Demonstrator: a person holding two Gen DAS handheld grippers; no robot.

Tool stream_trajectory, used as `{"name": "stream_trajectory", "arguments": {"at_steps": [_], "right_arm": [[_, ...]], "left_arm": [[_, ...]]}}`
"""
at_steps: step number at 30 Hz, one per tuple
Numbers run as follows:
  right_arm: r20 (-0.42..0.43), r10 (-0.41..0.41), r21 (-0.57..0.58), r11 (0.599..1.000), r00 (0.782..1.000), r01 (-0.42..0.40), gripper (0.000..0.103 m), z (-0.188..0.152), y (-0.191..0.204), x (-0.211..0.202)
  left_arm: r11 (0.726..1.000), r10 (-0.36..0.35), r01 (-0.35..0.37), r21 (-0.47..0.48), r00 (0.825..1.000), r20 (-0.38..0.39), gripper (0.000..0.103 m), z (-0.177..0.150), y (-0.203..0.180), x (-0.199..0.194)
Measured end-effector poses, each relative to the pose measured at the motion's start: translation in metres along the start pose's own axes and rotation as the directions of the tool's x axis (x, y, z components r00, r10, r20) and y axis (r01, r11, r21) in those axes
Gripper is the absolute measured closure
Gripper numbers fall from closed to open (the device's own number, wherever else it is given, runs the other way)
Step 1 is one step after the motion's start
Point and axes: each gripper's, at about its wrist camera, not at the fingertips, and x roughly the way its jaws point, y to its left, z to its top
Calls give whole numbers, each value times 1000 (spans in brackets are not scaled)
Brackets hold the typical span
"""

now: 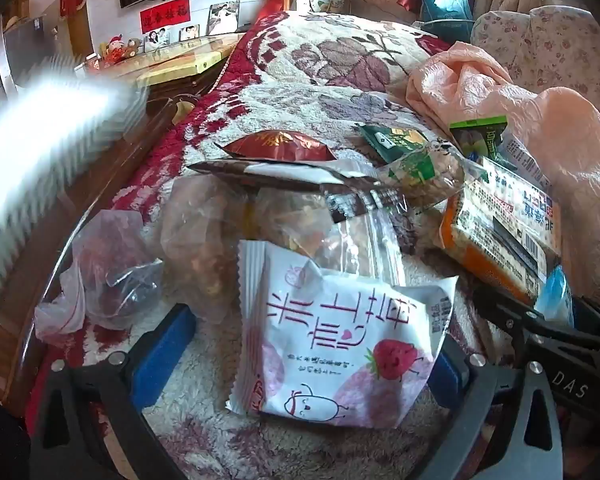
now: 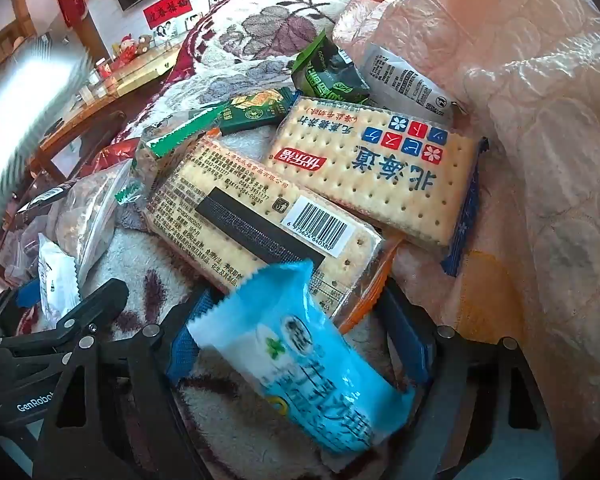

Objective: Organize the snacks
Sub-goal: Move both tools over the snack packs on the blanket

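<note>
my left gripper [image 1: 300, 344] stands wide around the white strawberry packet [image 1: 336, 344] on the blanket [image 1: 204, 412], pads apparently not pressing. my right gripper [image 2: 300, 340] is wide too, the blue packet [image 2: 300, 364] between its fingers, just near of the cracker packs [image 2: 268, 216].

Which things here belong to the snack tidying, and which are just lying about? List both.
Snacks to sort: strawberry packet, blue packet, two cracker packs, green packets.
Lying about: peach quilt, floral blanket, framed photos.
</note>
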Motion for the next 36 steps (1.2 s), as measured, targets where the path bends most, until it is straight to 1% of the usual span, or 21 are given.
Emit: {"name": "stream_trajectory", "arguments": {"at_steps": [27,31,36], "right_arm": [[-2,4,5,1000,1000,-4,22,-1,0,-1],[-7,0,3,1000,1000,0,22,3,1,1],[-13,-8,-3,1000,1000,8,22,3,1,0]], "left_arm": [[1000,0,0,2,1000,-7,0,1,0,0],[998,-7,9,68,1000,-22,0,0,-6,-3],[995,-28,32,91,999,-41,0,-5,-2,-9]]}}
